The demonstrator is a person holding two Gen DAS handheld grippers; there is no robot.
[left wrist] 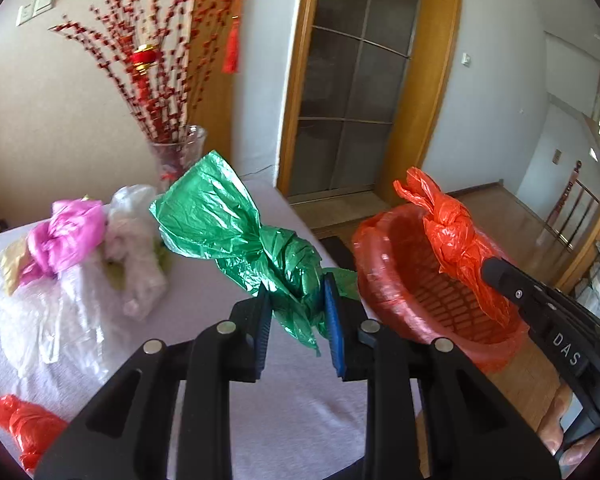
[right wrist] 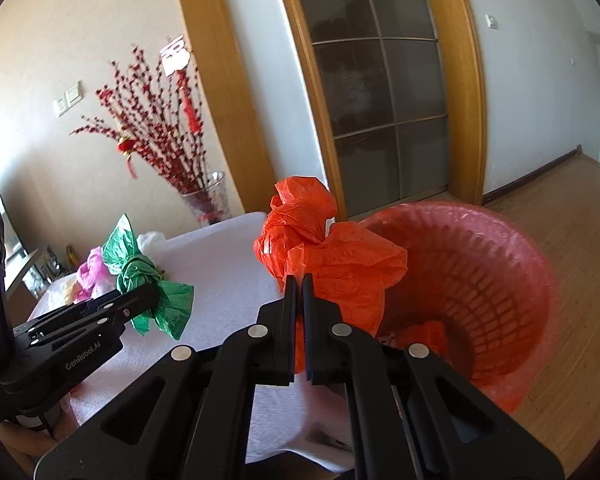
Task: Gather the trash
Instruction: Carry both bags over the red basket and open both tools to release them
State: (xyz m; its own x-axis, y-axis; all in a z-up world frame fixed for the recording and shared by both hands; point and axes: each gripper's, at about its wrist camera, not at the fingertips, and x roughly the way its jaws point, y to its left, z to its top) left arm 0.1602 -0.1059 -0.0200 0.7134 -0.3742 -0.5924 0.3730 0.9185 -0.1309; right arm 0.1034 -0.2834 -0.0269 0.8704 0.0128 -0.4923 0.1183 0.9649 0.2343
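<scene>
My left gripper (left wrist: 297, 312) is shut on a knotted green plastic bag (left wrist: 235, 224) and holds it above the table's right edge; it also shows in the right wrist view (right wrist: 139, 276). My right gripper (right wrist: 298, 296) is shut on a knotted orange plastic bag (right wrist: 324, 248) and holds it at the rim of the red trash basket (right wrist: 480, 280). From the left wrist view the orange bag (left wrist: 456, 240) hangs over the basket (left wrist: 412, 292). Another orange piece lies inside the basket (right wrist: 424, 334).
On the white-covered table (left wrist: 300, 420) lie a pink bag (left wrist: 65, 236), white and clear bags (left wrist: 131, 240) and an orange bag (left wrist: 27, 424) at the near left. A glass vase (left wrist: 179, 152) with red branches stands at the far edge. Wooden floor lies to the right of the basket.
</scene>
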